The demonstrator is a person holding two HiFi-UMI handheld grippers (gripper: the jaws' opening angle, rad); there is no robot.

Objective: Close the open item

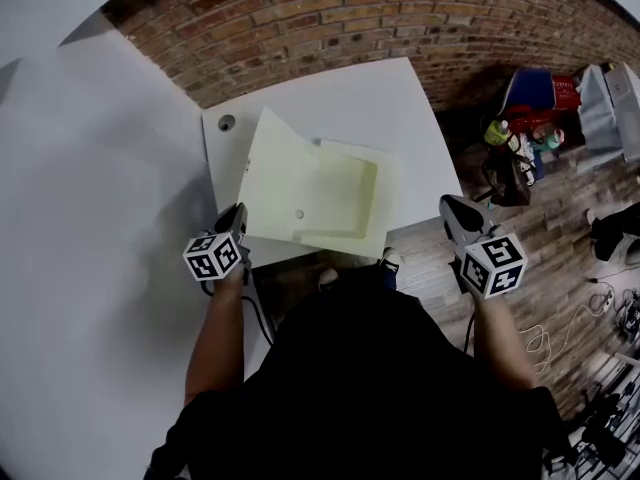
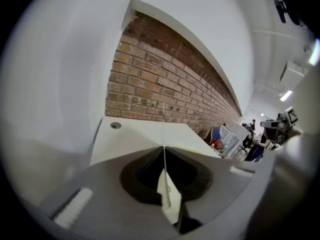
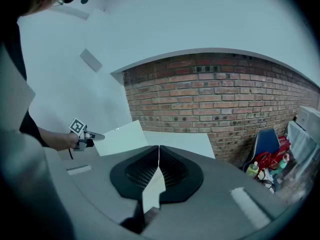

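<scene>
A flat, pale yellow box [image 1: 335, 208] lies open on the white table [image 1: 370, 98]. Its lid [image 1: 272, 173] is tilted up on the left side. My left gripper [image 1: 236, 218] is shut on the lid's near left edge. In the left gripper view the gripper [image 2: 163, 151] holds the lid edge-on, and it shows as a thin line [image 2: 163, 124] rising from the closed jaws. In the right gripper view the lid [image 3: 122, 138] stands slanted with the left gripper [image 3: 99, 135] at its corner. My right gripper [image 1: 452, 211] hovers off the table's right front corner; its jaws [image 3: 158, 154] are shut with nothing in them.
A round cable hole [image 1: 226, 123] sits in the table's far left corner. A brick wall [image 1: 400, 18] runs behind the table and a white wall [image 1: 90, 218] on the left. A blue chair with red bags and bottles [image 1: 530, 118] stands on the wood floor at the right.
</scene>
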